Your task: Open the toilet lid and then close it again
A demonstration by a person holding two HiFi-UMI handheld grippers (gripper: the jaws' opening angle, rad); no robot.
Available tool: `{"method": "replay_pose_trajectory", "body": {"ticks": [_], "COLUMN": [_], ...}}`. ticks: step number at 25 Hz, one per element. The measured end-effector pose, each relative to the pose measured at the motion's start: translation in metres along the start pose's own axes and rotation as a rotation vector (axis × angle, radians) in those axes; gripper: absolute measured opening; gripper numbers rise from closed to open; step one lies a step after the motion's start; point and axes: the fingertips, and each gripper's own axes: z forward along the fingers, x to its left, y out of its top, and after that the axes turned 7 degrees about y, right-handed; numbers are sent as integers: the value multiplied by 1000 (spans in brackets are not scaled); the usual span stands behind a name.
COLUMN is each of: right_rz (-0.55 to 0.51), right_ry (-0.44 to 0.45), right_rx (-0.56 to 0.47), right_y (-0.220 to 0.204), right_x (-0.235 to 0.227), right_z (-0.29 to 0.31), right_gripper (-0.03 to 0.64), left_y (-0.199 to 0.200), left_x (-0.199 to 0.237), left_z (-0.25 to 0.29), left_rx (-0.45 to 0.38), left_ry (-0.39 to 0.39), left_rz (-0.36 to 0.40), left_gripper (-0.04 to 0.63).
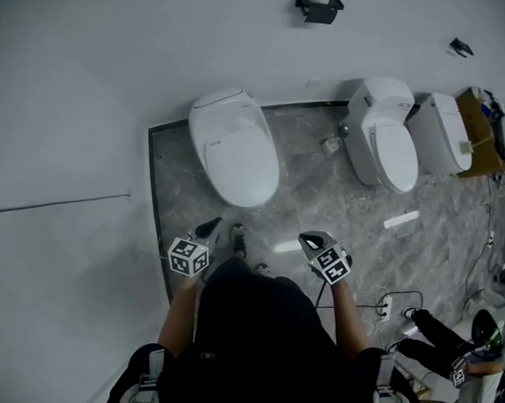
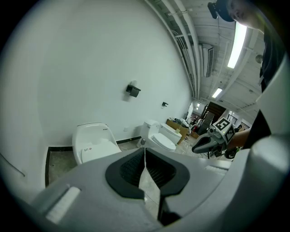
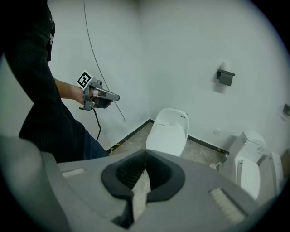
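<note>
A white toilet (image 1: 232, 147) stands against the wall ahead of me, its lid (image 1: 238, 158) down flat. The same toilet (image 2: 93, 142) shows small in the left gripper view, and the toilet (image 3: 168, 132) shows beyond the jaws in the right gripper view. My left gripper (image 1: 209, 229) hangs short of the bowl's front, at its left, shut with nothing in it. My right gripper (image 1: 312, 240) is level with it at the right, over the floor, also shut and empty. Neither touches the toilet. Each gripper appears in the other's view: the right gripper (image 2: 202, 145) and the left gripper (image 3: 113, 96).
A second white toilet (image 1: 385, 135) and a third (image 1: 443, 134) stand to the right along the wall. A dark paper holder (image 1: 319, 7) is fixed on the wall above. Cables and a socket strip (image 1: 386, 307) lie on the marble floor at the right. A white wall (image 1: 71, 147) closes the left side.
</note>
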Motion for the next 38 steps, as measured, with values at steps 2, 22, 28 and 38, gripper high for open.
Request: {"method": "replay_pose_trajectory", "body": {"ticks": [2, 22, 28, 38], "right_rz": [11, 57, 60, 35], "right_ry": [-3, -41, -44, -17], "right_rx": [8, 129, 154, 203], "right_y": [7, 61, 71, 75], "right_x": [-10, -71, -75, -81], "right_z": [5, 76, 96, 130], "right_gripper": [3, 3, 3, 3], "left_y": [6, 28, 30, 6], "left_x": [10, 115, 140, 171], "left_z": [9, 91, 99, 98], "left_rx": [8, 97, 119, 165], "left_ry": [-8, -101, -123, -123], "left_rz": [-6, -55, -57, -107], "left_gripper": [17, 17, 17, 17]}}
